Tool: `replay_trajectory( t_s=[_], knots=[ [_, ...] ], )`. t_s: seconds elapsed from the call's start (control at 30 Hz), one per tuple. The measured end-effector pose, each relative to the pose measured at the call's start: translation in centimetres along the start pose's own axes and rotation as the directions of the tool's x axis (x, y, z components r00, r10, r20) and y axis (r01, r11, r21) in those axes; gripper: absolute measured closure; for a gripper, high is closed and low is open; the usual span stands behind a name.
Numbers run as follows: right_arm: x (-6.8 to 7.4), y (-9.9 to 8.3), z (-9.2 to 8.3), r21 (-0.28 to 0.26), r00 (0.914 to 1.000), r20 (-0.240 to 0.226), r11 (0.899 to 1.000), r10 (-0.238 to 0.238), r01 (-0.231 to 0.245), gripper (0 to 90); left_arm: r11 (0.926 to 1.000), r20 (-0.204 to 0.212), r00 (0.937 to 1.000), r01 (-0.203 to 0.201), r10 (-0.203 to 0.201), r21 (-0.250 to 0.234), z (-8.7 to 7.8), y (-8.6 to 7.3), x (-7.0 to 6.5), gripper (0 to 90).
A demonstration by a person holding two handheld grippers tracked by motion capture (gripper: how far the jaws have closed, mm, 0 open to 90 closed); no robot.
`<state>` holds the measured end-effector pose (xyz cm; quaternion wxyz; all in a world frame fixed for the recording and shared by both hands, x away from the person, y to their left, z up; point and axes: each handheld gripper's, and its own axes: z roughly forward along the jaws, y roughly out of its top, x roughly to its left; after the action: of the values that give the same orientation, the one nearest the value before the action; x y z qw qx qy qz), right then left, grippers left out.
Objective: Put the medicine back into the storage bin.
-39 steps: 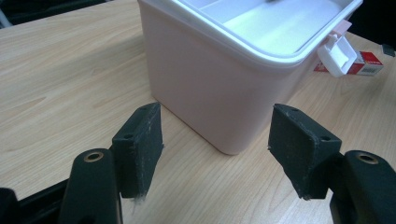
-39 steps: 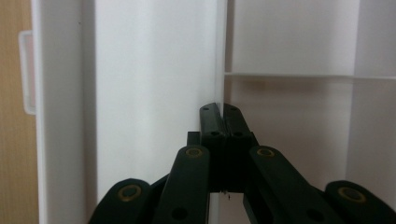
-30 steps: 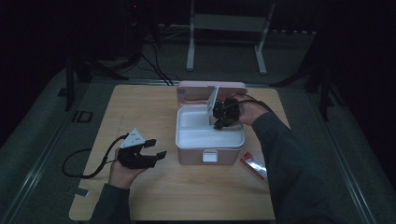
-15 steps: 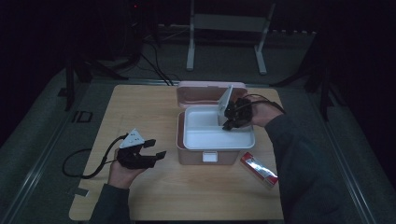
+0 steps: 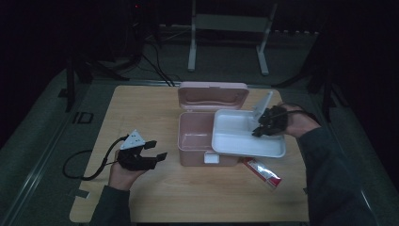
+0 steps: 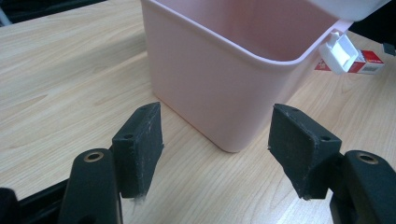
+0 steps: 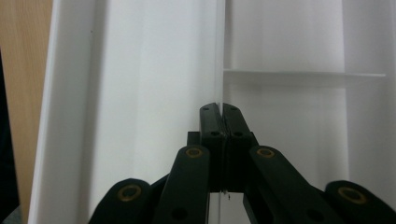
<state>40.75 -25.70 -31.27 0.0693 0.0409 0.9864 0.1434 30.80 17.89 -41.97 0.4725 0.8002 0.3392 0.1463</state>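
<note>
Two grippers here, and the right gripper (image 5: 263, 128) is the busy one: its jaws are clamped tight on the thin upright handle wall of a white tray (image 5: 235, 136), which you can see pinched between the black pads in the right gripper view (image 7: 140, 93). That tray hangs level, partly over the open pink box (image 5: 195, 141) and partly sticking out past the box's right side toward the table's right edge. Its long axis runs left to right across the table, roughly parallel to the near edge, with the gripped handle end pointing right and slightly away.

Pink box sits about mid-table, with its lid (image 5: 212, 95) flipped up toward the far edge and its white latch (image 5: 211, 158) facing the near edge. A red and white packet (image 5: 261, 173) lies flat on the wooden table (image 5: 141, 108) just right of the box's front corner, below the tray's overhang.

Left gripper (image 5: 153, 153) rests near the table's left side, well apart from the box, jaws spread wide with nothing between them, aimed at the box's corner (image 6: 233, 93).
</note>
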Motion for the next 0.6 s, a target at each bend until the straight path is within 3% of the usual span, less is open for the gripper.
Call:
replay_trajectory(
  t_s=[0.13, 0.23, 0.43, 0.6],
  knots=[
    [0.1, -3.9, -1.3, 0.003, 0.997, 0.024, 0.997, 0.074, -0.074, 89.9, 1.0, 0.003, 1.0, 0.0, 0.0, 0.002, 0.2, 0.0, 0.0, 35.1],
    [0.1, -6.7, -2.7, 0.003, 0.9901, 0.05, 0.991, 0.131, -0.131, 89.9, 1.0, 0.005, 1.0, 0.003, -0.003, 0.007, 0.4, 0.0, -0.1, 35.1],
    [-1.0, -10.9, -4.5, -0.02, 0.9594, 0.103, 0.965, 0.262, -0.262, 89.9, 1.0, 0.012, 0.9999, -0.002, 0.002, 0.008, 0.8, 0.2, -0.3, 35.1],
    [-2.6, -11.7, -3.0, -0.006, 0.9313, 0.128, 0.939, 0.341, -0.343, 89.9, 0.9999, 0.013, 0.9999, -0.007, 0.006, 0.015, 0.9, 0.2, -0.4, 35.1]
  ],
)
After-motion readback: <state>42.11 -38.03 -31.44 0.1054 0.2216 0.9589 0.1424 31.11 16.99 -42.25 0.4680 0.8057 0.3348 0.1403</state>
